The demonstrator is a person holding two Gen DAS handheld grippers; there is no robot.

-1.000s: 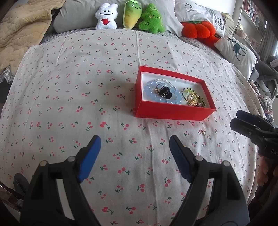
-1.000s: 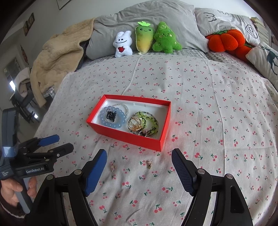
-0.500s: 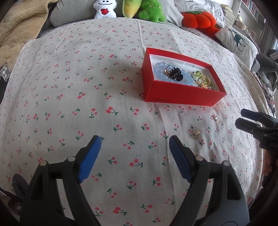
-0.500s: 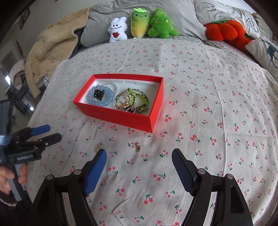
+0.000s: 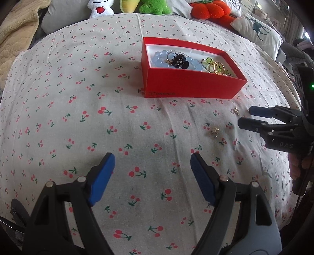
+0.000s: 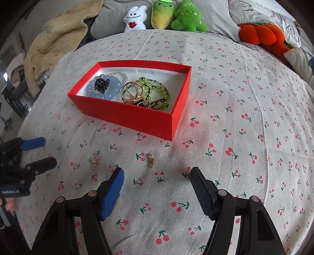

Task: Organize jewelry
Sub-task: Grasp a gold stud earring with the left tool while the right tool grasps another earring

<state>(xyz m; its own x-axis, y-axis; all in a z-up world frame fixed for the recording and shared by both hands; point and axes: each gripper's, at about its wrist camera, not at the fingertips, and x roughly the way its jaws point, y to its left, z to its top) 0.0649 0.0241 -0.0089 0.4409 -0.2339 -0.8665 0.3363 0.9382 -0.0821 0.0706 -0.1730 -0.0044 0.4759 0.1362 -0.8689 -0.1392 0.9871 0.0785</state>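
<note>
A red box (image 5: 188,86) (image 6: 125,115) sits on the cherry-print bedsheet and holds a blue bead bracelet (image 6: 106,89), gold rings (image 6: 131,92) and a green bead bracelet (image 6: 157,92). Two small gold earrings lie on the sheet in front of the box: one (image 6: 151,160) (image 5: 236,111) just ahead of my right gripper, the other (image 6: 94,162) (image 5: 214,131) to its left. My right gripper (image 6: 157,174) (image 5: 245,117) is open and empty, low over the sheet. My left gripper (image 5: 152,158) (image 6: 39,152) is open and empty, farther left.
Plush toys (image 6: 162,17), an orange pumpkin cushion (image 6: 259,33), grey pillows and a beige blanket (image 6: 55,43) line the head of the bed. The bed's edge falls off on the left in the right wrist view.
Both grippers have moved forward and down toward the sheet. The box and the two earrings now appear nearer and larger. Both grippers stay open.
</note>
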